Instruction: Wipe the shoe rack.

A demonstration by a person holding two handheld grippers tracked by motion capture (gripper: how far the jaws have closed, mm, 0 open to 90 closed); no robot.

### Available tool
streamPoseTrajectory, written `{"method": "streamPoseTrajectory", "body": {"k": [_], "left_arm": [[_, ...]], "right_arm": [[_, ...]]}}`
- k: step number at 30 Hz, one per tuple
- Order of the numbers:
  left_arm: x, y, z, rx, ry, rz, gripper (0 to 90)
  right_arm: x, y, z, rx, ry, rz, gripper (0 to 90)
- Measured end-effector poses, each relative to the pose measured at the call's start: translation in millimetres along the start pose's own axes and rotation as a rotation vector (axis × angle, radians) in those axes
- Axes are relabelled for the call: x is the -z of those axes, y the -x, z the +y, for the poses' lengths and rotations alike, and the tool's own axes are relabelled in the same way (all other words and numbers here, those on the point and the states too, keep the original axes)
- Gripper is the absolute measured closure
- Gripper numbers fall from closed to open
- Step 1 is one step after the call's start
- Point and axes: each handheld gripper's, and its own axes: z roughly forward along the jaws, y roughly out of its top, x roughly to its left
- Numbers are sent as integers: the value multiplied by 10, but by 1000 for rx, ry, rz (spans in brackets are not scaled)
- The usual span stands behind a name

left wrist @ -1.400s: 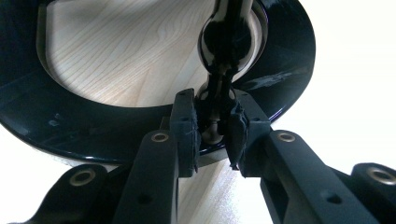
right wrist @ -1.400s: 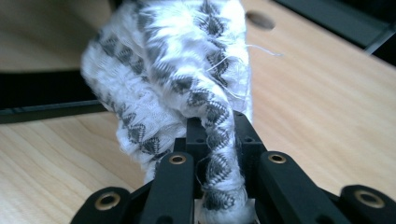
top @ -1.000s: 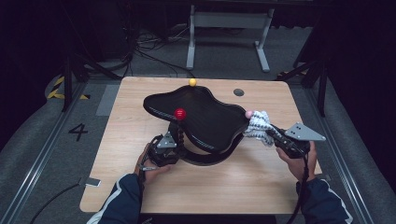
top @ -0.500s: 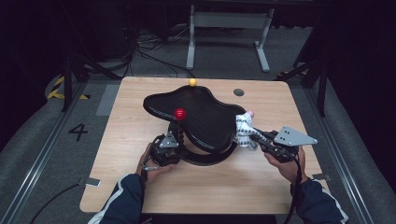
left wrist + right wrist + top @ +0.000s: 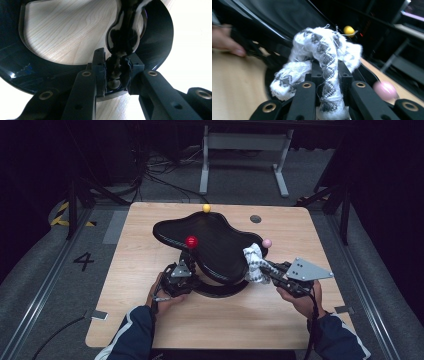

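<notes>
Currently the left gripper [image 5: 115,72] clamps the stand's stem [image 5: 122,37]; the right gripper [image 5: 325,72] pinches a cloth [image 5: 254,264] against the tray [image 5: 210,240]. Hard wiping near the right edge could tilt the tray, and the stem grip, seemingly narrow, may slip.

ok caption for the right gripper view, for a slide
Right gripper shut on a white-and-grey patterned cloth, beside the black tray.

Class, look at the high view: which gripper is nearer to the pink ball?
Right. The right gripper, holding a cloth, sits just below the pink ball; the left gripper is across the black tray.
</notes>
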Motion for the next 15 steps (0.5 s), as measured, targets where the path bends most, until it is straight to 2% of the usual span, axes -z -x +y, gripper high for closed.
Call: {"method": "streamPoseTrajectory", "body": {"k": [7,12,15], "left_arm": [[4,-14,1,-11,-6,-8,743],[4,-14,1,-12,-6,-7,743],[4,-16,0,-12,-5,-9,743]], "right_arm": [[-82,282,-238,-51,-84,-129,805],[-145,439,-397,-100,-146,-181,804],[-179,521,-473,-143,-165,-193,803]]}}
